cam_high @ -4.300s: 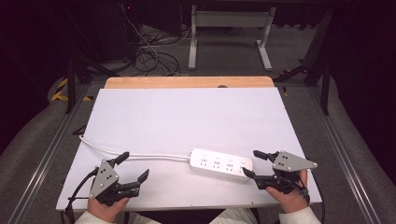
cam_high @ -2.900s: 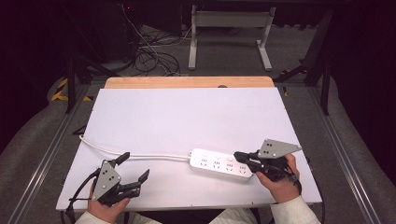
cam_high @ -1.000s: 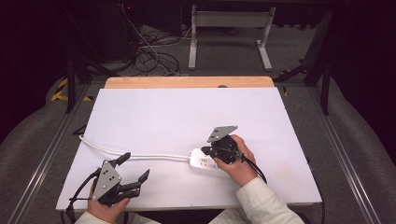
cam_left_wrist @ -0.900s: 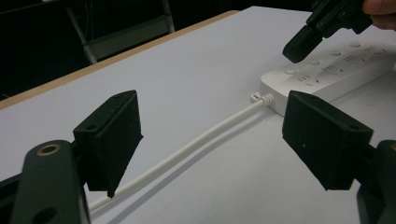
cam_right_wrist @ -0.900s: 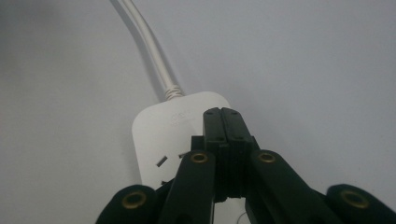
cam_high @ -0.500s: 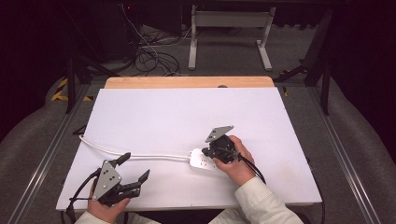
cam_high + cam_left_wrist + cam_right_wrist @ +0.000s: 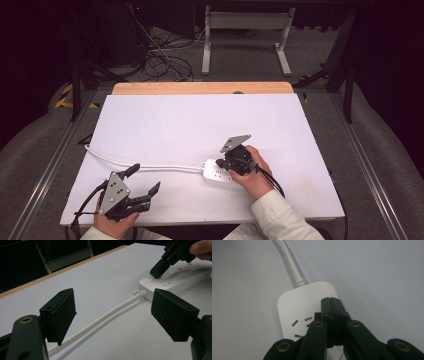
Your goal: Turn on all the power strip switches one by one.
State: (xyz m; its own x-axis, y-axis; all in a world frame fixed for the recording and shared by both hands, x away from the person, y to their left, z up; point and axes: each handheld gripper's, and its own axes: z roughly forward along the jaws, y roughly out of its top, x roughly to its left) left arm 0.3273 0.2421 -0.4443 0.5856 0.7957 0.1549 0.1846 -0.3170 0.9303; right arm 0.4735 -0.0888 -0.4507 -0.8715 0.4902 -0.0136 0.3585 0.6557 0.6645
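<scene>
The power strip (image 7: 217, 172) looks light, rigid and smooth, so it would likely slide on the table (image 7: 200, 120) if pushed sideways; its long sides offer the best hold, while its cord (image 7: 105, 317) is soft. It lies directly under the right gripper (image 7: 331, 305), whose clenched, empty jaws press down near its cord end. The left gripper (image 7: 142, 180), jaws spread, rests apart, with the strip ahead to its right.

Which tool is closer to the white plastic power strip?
The right tool. Its shut jaws press down on the long white plastic power strip near its cord end. The left tool hovers apart, open, beside the white cord.
</scene>
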